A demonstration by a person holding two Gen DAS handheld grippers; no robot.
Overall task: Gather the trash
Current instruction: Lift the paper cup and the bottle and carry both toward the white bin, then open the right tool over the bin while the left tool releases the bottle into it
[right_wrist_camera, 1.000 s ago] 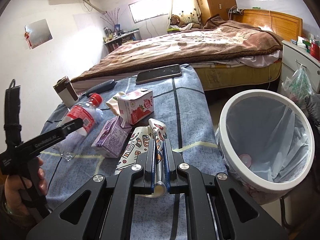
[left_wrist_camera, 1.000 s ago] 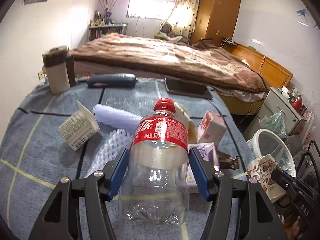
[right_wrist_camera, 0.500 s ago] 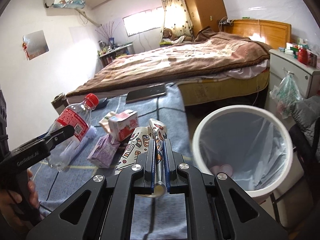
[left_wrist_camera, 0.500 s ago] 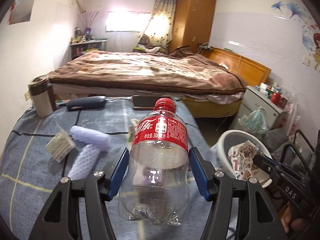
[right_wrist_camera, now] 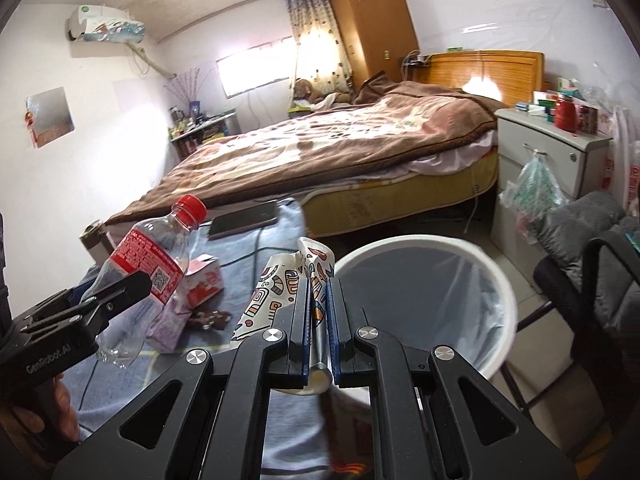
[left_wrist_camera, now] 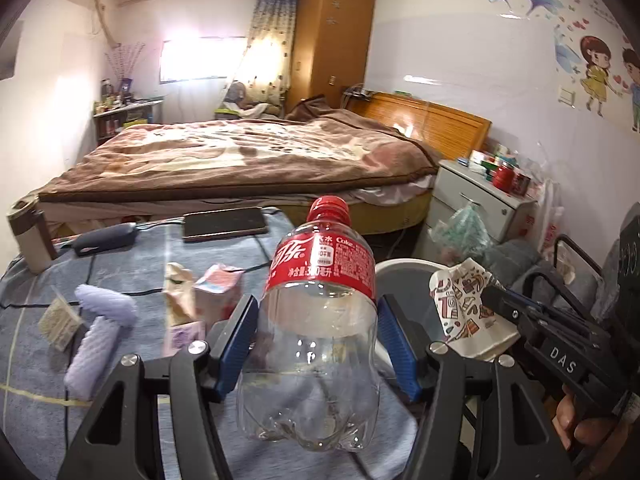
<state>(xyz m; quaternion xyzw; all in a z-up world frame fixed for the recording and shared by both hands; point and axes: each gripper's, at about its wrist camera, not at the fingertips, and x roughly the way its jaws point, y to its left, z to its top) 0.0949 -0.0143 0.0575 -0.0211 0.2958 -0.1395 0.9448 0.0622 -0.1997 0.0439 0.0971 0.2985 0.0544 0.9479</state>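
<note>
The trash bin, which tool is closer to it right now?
Right. The right tool, gripping the paper cup, is beside the bin's rim; the left tool, holding the bottle, is over the table.

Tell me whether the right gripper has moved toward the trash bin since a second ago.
Yes. In the right wrist view the white trash bin sat off to the right earlier; now the right gripper, shut on the crushed paper cup, is by its rim.

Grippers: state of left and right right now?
Left gripper: closed on the empty Coke bottle.
Right gripper: shut on the crushed paper cup.
</note>
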